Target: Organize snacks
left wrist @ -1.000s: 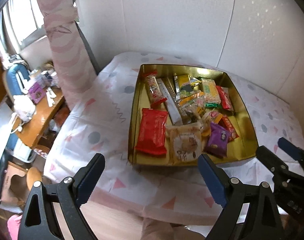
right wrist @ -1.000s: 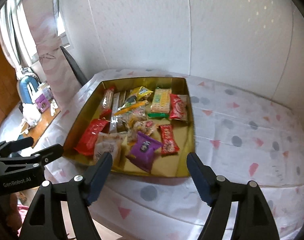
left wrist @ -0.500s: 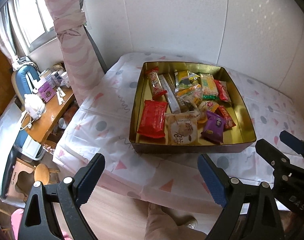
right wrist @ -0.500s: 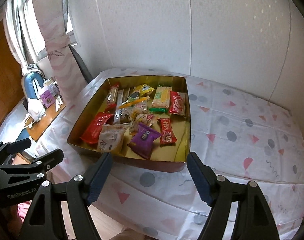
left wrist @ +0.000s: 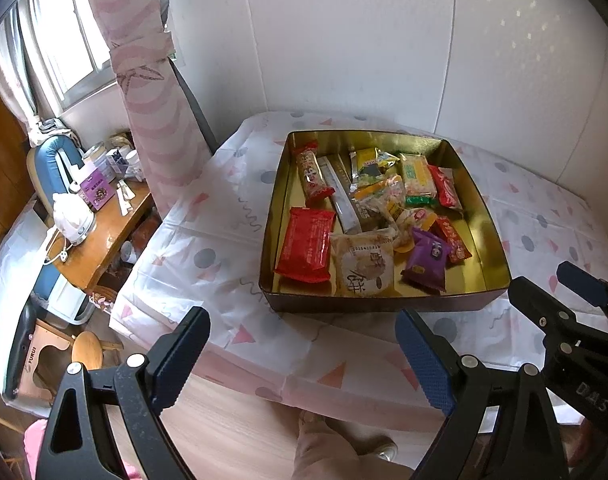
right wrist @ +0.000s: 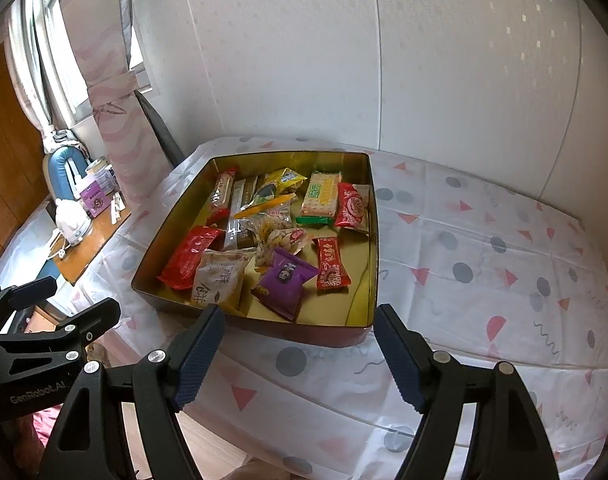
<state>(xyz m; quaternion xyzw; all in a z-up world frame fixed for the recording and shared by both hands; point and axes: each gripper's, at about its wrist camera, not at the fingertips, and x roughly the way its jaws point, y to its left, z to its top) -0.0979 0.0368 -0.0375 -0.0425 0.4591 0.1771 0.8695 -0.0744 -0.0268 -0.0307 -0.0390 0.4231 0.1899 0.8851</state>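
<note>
Left gripper (left wrist: pixel 301 354): I hold it back off the table edge with its jaws spread wide and nothing between them.
Right gripper (right wrist: pixel 299 354): likewise wide apart and empty, hanging just short of the tin's near wall.
Tin (right wrist: pixel 171 236): a shallow gold-lined tin on the patterned tablecloth (right wrist: pixel 484 264), near the table's left end; every snack I can see lies inside it.
Near row: red packet (left wrist: pixel 306 244), pale biscuit pouch (left wrist: pixel 362 264) and purple packet (left wrist: pixel 426 258) lie side by side, edges touching.
Middle: small wrapped sweets and a grey bar are heaped on one another; I cannot tell them apart cleanly.
Far row: long red-and-white stick (left wrist: pixel 312 174), yellow cracker pack (left wrist: pixel 418 174) and a red wafer beside it along the far wall.
Right strip: bare gold floor along the tin's right wall.
Done so far: I judge the gathering finished, since no snack lies loose on the cloth.
Left to do: possibly tidying the middle heap into rows; otherwise nothing.
Progress: at or near the end, I think.
</note>
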